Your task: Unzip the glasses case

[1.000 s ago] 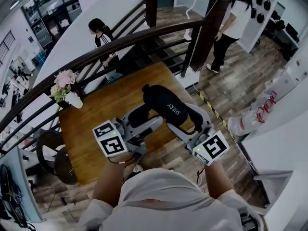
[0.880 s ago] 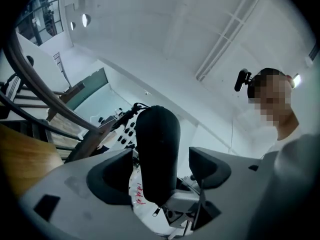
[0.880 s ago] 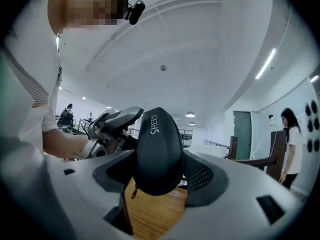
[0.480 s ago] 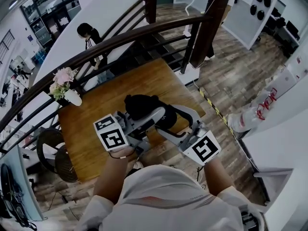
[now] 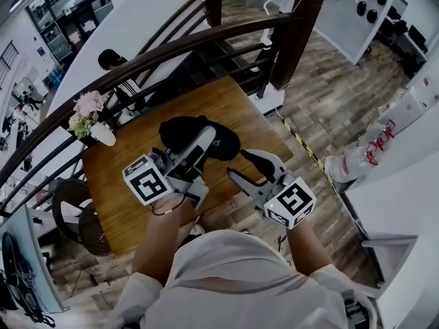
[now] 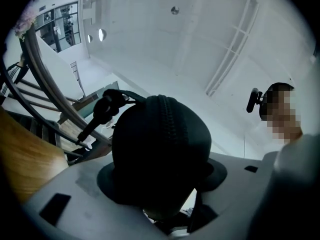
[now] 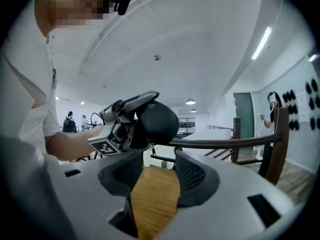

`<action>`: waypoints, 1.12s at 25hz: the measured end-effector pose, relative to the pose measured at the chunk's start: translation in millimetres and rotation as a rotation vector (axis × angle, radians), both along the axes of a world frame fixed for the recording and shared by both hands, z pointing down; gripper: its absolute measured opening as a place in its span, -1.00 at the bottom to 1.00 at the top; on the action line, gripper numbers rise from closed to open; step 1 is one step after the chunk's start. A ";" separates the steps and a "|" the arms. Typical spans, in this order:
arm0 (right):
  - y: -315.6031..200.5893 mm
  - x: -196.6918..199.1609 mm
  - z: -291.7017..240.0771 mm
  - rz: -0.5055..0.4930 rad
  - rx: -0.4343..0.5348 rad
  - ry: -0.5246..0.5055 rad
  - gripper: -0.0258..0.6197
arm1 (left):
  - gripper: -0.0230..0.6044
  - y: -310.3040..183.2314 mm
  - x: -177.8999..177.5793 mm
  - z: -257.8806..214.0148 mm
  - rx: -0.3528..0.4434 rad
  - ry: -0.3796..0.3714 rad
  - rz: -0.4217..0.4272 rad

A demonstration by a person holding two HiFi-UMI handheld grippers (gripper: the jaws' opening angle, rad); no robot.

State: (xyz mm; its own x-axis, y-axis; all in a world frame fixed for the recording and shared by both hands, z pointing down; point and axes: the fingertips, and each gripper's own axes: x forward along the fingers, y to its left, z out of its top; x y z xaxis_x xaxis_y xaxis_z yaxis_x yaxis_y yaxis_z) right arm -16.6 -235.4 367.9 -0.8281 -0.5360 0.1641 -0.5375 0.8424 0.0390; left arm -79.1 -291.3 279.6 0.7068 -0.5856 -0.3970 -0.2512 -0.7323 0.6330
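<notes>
A second ago both sets of my fingers were on the glasses case (image 5: 199, 134); now my right gripper (image 5: 248, 166) has let go and sits lower, with the case up and to the left beyond its fingertips. Its jaws have just been closing but stand apart, with only the wooden table (image 5: 137, 184) showing between them. My left gripper (image 5: 195, 149) has just been closing too and now carries the case alone, clamped between its fingers, lifted clear of the table and swung left of where it was. The case is black, soft-looking and rounded. In the left gripper view its domed end fills the gap between my fingers, and the zip (image 6: 162, 124) runs straight up the middle, its teeth joined as far as I can see. I count one case, one zip and two grippers.
</notes>
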 end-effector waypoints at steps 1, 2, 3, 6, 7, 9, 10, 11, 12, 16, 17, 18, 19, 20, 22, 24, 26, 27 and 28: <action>0.4 -2.7 2.8 -0.003 -0.023 -0.015 -0.18 | -0.10 -0.6 -0.1 -0.3 0.001 0.000 -0.003; 1.1 -5.6 5.1 -0.004 -0.037 -0.023 -0.27 | -0.10 -0.6 0.5 -0.2 0.002 0.001 -0.005; 2.2 -8.5 6.7 -0.004 -0.040 -0.025 -0.33 | -0.10 -0.3 1.6 0.2 0.003 -0.001 -0.005; 3.6 -13.6 8.8 0.009 -0.030 -0.025 -0.56 | -0.10 1.7 5.3 2.2 0.005 -0.014 -0.007; 2.3 -13.7 9.2 0.018 -0.029 -0.028 -0.63 | -0.10 2.1 6.1 3.0 0.005 -0.016 -0.007; -0.4 -12.9 10.4 0.033 -0.028 -0.030 -0.76 | -0.10 2.8 6.3 4.9 0.004 -0.023 -0.010; -1.1 -12.7 11.5 0.039 -0.028 -0.025 -0.76 | -0.10 3.4 5.4 6.1 0.004 -0.029 -0.013; -1.5 -12.5 12.8 0.045 -0.027 -0.018 -0.76 | -0.10 4.0 4.2 7.4 0.004 -0.036 -0.018; -1.9 -12.4 14.4 0.051 -0.026 -0.010 -0.77 | -0.10 4.6 3.0 9.0 0.002 -0.045 -0.023; -2.8 -10.6 22.2 0.070 -0.022 0.027 -0.77 | -0.11 5.5 3.1 16.4 -0.014 -0.082 -0.034; -3.3 -8.7 23.5 0.078 -0.019 0.037 -0.77 | -0.11 6.0 3.2 18.1 -0.017 -0.085 -0.034; -4.3 -6.2 24.2 0.088 -0.013 0.046 -0.77 | -0.11 6.7 2.7 19.7 -0.021 -0.086 -0.034; -5.9 -3.2 24.2 0.098 -0.006 0.054 -0.77 | -0.12 7.3 1.6 21.3 -0.025 -0.086 -0.033; -8.2 0.0 23.1 0.108 0.005 0.064 -0.77 | -0.12 7.9 0.7 22.7 -0.029 -0.086 -0.028; -13.0 5.6 19.1 0.128 0.046 0.105 -0.77 | -0.12 10.7 1.5 24.8 -0.027 -0.100 -0.007; -15.4 9.5 14.6 0.140 0.112 0.170 -0.76 | -0.12 17.3 7.1 27.3 -0.008 -0.143 0.032; -15.0 12.8 12.4 0.135 0.182 0.243 -0.76 | -0.12 26.0 15.9 31.7 0.018 -0.205 0.082; -14.5 13.8 12.9 0.126 0.219 0.285 -0.76 | -0.12 29.4 20.0 34.6 0.029 -0.235 0.106; -14.1 14.4 14.6 0.116 0.255 0.329 -0.76 | -0.12 31.7 23.5 37.7 0.036 -0.261 0.128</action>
State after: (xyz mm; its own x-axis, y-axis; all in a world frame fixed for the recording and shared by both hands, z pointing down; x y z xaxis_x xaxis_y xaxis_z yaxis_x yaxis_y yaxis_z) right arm -2.2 -249.5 382.5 -0.6857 -0.6801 0.2594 -0.5525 0.7183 0.4228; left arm -55.6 -259.6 317.3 0.8549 -0.4740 -0.2106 -0.3067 -0.7894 0.5318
